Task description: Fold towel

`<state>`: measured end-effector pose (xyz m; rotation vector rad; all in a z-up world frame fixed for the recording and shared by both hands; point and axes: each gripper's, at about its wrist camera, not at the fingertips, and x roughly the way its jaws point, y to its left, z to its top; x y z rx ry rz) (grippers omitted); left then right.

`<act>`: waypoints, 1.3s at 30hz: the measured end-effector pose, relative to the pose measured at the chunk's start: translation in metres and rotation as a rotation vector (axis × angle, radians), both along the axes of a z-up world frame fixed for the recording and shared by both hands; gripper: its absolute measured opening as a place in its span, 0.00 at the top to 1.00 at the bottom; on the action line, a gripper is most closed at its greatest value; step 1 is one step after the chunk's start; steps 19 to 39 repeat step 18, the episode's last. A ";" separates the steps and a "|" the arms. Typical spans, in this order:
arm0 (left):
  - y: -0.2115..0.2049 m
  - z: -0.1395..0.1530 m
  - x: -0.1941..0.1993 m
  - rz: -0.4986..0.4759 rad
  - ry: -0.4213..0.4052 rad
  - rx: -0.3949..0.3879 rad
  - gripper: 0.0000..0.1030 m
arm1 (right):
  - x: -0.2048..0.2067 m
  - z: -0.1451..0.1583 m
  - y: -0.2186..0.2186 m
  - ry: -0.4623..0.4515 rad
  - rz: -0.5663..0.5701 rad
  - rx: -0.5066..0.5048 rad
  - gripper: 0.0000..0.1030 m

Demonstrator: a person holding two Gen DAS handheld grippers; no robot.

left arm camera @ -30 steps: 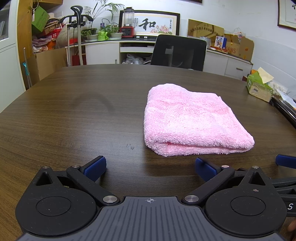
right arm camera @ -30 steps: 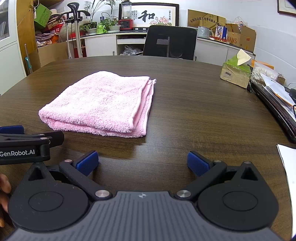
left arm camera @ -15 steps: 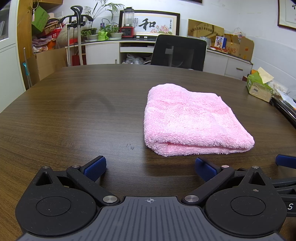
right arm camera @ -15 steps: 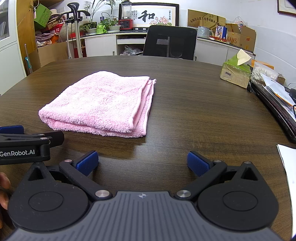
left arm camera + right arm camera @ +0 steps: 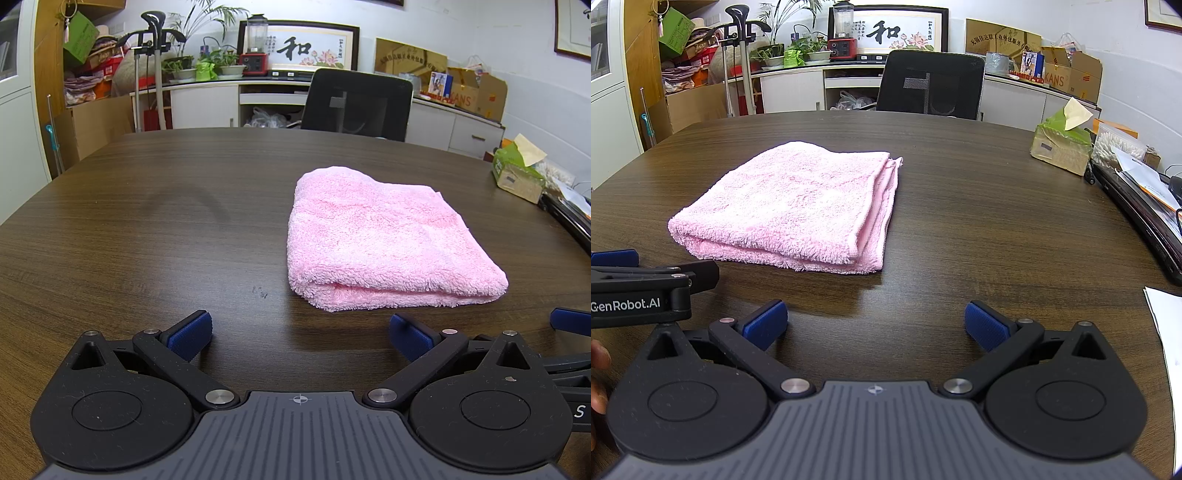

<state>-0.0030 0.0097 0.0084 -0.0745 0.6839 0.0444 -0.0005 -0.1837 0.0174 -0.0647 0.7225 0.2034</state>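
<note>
A pink towel (image 5: 384,240) lies folded in several layers on the dark wooden table (image 5: 147,240). In the left wrist view it sits ahead and to the right; in the right wrist view the towel (image 5: 798,206) sits ahead and to the left. My left gripper (image 5: 300,334) is open and empty, low over the table, short of the towel's near edge. My right gripper (image 5: 875,325) is open and empty, also short of the towel. The left gripper's body (image 5: 639,291) shows at the left edge of the right wrist view.
A green tissue box (image 5: 1062,146) stands at the table's right side, with papers and a dark tray (image 5: 1145,206) beyond it. A white sheet (image 5: 1167,332) lies at the near right. A black office chair (image 5: 356,105) stands behind the far edge.
</note>
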 end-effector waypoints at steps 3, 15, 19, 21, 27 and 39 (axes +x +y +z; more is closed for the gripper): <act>0.000 0.000 0.000 0.000 0.000 0.000 0.00 | 0.000 0.000 0.000 0.000 0.000 0.000 0.00; 0.001 0.000 0.000 -0.004 -0.002 -0.004 0.00 | -0.001 0.000 0.001 0.000 0.000 0.000 0.00; 0.001 0.001 0.000 -0.003 -0.001 -0.002 0.00 | -0.001 0.000 0.001 0.000 0.000 0.000 0.00; 0.001 0.001 0.000 -0.003 -0.001 -0.002 0.00 | -0.001 0.000 0.001 0.000 0.000 0.000 0.00; 0.001 0.001 0.000 -0.003 -0.001 -0.002 0.00 | -0.001 0.000 0.001 0.000 0.000 0.000 0.00; 0.001 0.001 0.000 -0.003 -0.001 -0.002 0.00 | -0.001 0.000 0.001 0.000 0.000 0.000 0.00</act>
